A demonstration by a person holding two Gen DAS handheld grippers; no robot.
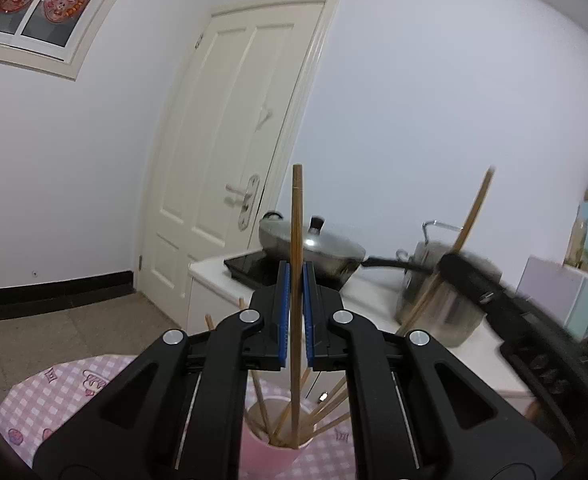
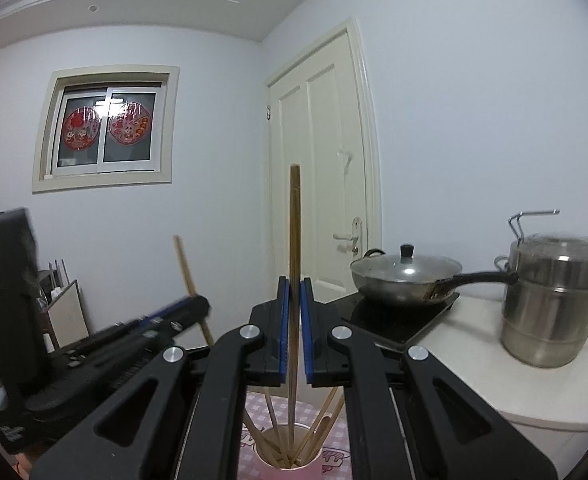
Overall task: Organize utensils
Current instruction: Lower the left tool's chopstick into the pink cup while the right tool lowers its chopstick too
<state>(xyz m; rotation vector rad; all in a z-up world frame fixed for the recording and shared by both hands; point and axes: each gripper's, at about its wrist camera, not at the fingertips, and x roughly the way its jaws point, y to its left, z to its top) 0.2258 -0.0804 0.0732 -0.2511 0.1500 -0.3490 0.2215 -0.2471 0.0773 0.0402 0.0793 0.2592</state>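
A pink cup (image 1: pixel 270 456) stands on the checked tablecloth right below both grippers and holds several wooden chopsticks; it also shows in the right wrist view (image 2: pixel 290 474). My left gripper (image 1: pixel 296 280) is shut on one upright chopstick (image 1: pixel 296 216) whose lower end reaches into the cup. My right gripper (image 2: pixel 294 292) is shut on another upright chopstick (image 2: pixel 294 216), its lower end in the cup too. The right gripper appears blurred at the right of the left wrist view (image 1: pixel 454 264), and the left gripper blurred at the left of the right wrist view (image 2: pixel 198 306).
A white counter (image 2: pixel 474 364) at the right carries a black induction hob (image 2: pixel 394 320) with a lidded wok (image 2: pixel 406 280) and a tall steel steamer pot (image 2: pixel 554 300). A white door (image 2: pixel 326 184) is behind. The pink checked tablecloth (image 1: pixel 74 392) covers the table.
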